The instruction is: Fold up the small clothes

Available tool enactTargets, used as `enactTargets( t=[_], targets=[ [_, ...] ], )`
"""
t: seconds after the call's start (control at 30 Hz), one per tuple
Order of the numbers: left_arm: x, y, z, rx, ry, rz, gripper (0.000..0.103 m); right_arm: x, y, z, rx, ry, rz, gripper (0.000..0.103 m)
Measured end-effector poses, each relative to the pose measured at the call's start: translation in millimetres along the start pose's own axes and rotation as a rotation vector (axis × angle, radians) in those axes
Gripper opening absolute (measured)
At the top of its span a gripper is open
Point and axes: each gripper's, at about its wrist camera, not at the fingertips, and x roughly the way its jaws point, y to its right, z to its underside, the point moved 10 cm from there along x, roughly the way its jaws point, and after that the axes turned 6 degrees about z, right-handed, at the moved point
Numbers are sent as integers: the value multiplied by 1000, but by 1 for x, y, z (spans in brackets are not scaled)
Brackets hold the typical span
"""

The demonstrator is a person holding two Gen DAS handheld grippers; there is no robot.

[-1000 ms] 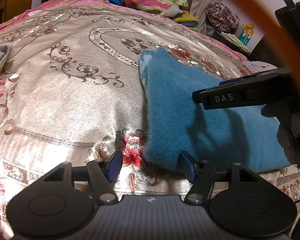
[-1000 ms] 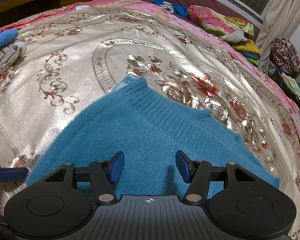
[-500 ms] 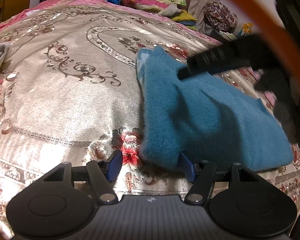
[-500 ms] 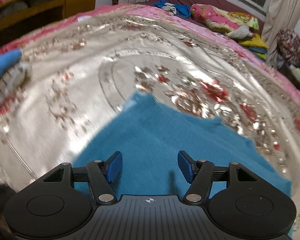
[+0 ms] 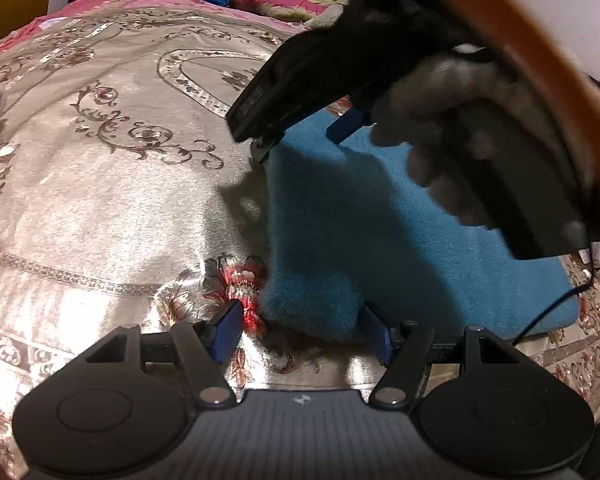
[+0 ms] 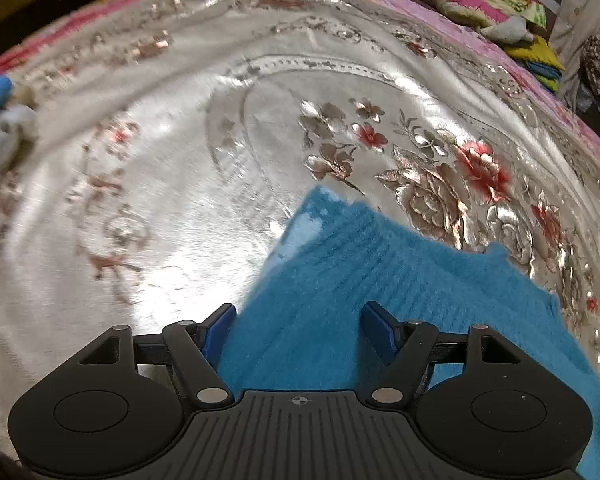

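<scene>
Folded fuzzy blue knitted garment (image 5: 400, 240) flat on shiny silver floral bedspread (image 5: 100, 184), lower right of left wrist view; near corner bunched low centre, between blue pads of left gripper (image 5: 300, 326). Pads apart, opening a little; whether either presses the cloth, cannot tell. Right gripper (image 6: 298, 330) over garment (image 6: 340, 300) at lower centre-right of its own view, jaws widening, cloth beneath and not pinched. Ribbed far edge runs diagonally, pale patch near its upper corner. Broad bare bedspread (image 6: 140, 200) left and above. Gloved hand (image 5: 452, 120) and black gripper body fill upper right of left view, hiding garment's far edge. Right view's left side motion-blurred. Garment cut off at lower right.
</scene>
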Motion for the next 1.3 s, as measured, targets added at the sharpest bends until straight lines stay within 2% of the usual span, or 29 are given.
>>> enactTargets(
  t=[0.1,0.23,0.33,0.47,0.6,0.73,0.87,0.93,1.0,1.03,1.2,1.3],
  targets=[
    [2,0,-1,2,1,2,73,7,-2,1,-30,11,28,73],
    [3,3,0,15,5,-4,76,10,0,0,-45,20,16,69],
    [4,6,2,35,11,-13,80,7,3,2,-63,30,9,60],
    [5,13,5,63,20,-31,85,-3,8,3,-47,40,-16,44],
    [2,17,7,48,37,-36,88,-14,18,2,-5,55,-63,31],
    [3,18,7,9,65,-47,91,-25,31,1,41,70,-110,27],
    [8,25,5,14,95,-80,90,-34,40,1,68,86,-142,25],
    [9,28,3,10,106,-82,84,-40,46,1,82,97,-156,24],
    [9,34,2,6,115,-67,73,-47,55,2,103,107,-176,24],
    [8,37,2,6,119,-60,70,-49,59,3,114,111,-185,23],
    [4,59,-6,30,136,-27,41,-66,85,8,172,135,-220,22],
    [0,79,-14,64,148,-1,35,-78,103,11,209,158,-235,21]
  ],
)
